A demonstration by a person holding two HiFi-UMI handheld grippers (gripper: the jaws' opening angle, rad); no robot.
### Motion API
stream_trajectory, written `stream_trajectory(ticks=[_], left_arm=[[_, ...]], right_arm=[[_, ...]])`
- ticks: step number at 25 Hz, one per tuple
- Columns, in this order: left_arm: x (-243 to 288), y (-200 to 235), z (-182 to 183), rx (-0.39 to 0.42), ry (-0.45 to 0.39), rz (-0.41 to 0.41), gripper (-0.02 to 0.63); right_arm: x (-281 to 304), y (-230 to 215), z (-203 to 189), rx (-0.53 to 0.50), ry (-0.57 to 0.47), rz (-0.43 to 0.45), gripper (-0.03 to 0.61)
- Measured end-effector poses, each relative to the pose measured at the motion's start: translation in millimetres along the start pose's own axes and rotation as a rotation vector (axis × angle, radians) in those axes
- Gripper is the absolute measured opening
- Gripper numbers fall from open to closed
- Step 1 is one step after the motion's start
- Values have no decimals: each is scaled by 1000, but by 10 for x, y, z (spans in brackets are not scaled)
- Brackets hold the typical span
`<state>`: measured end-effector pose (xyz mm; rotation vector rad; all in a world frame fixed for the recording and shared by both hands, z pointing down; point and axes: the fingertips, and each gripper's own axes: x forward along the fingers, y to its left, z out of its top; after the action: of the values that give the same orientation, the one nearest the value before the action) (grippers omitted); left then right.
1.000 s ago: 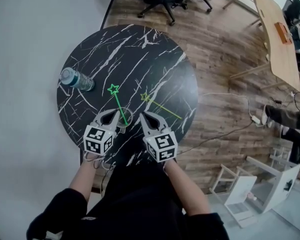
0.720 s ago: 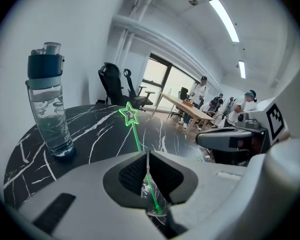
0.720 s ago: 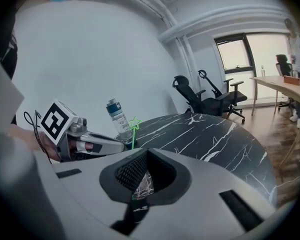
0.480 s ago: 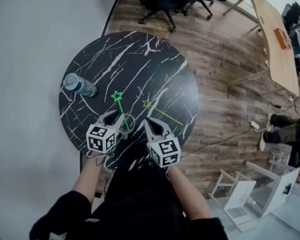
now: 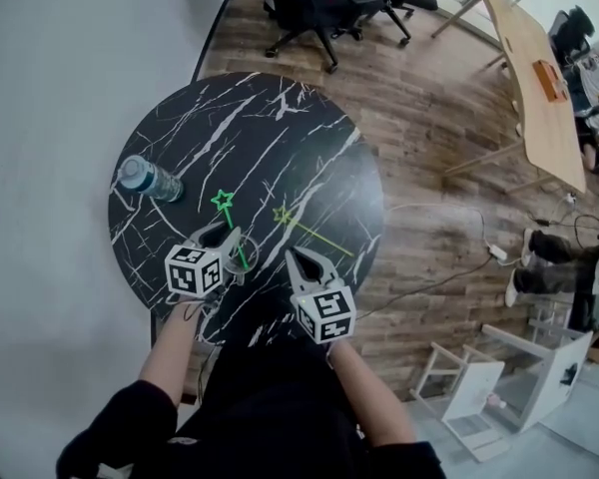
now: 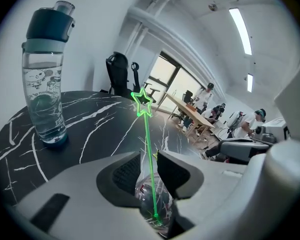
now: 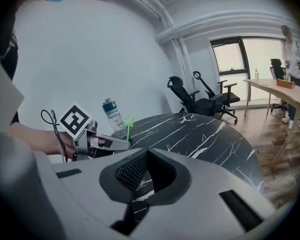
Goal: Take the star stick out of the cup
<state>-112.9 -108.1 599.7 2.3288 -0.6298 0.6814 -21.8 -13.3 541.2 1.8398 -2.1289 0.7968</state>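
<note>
- Head view: the left gripper (image 5: 226,239) has swung inward around the cup (image 5: 243,258). The right gripper (image 5: 299,261) hangs beside it, near a second stick (image 5: 317,235) lying on the table (image 5: 280,128).
- Left gripper view: the jaws clamp the cup, and the star stick (image 6: 148,144) stands inside it, not yet out.
- Right gripper view: the jaws are pressed together and empty, so the pull-out seems wholly ahead.

The head view looks steeply down on the round black marble desk (image 5: 270,138). The left gripper view sits low and close over it, facing the water bottle (image 6: 45,84) at frame left. The right gripper view looks across the same desk, sharing that bottle and catching the left gripper (image 7: 124,144).
</note>
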Motion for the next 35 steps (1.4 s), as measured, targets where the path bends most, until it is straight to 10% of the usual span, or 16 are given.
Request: stream_trajectory(ticks=[35], left_arm=[[-413, -483, 820, 175, -204, -27, 6]], right_arm=[[-300, -96, 202, -78, -51, 13, -5]])
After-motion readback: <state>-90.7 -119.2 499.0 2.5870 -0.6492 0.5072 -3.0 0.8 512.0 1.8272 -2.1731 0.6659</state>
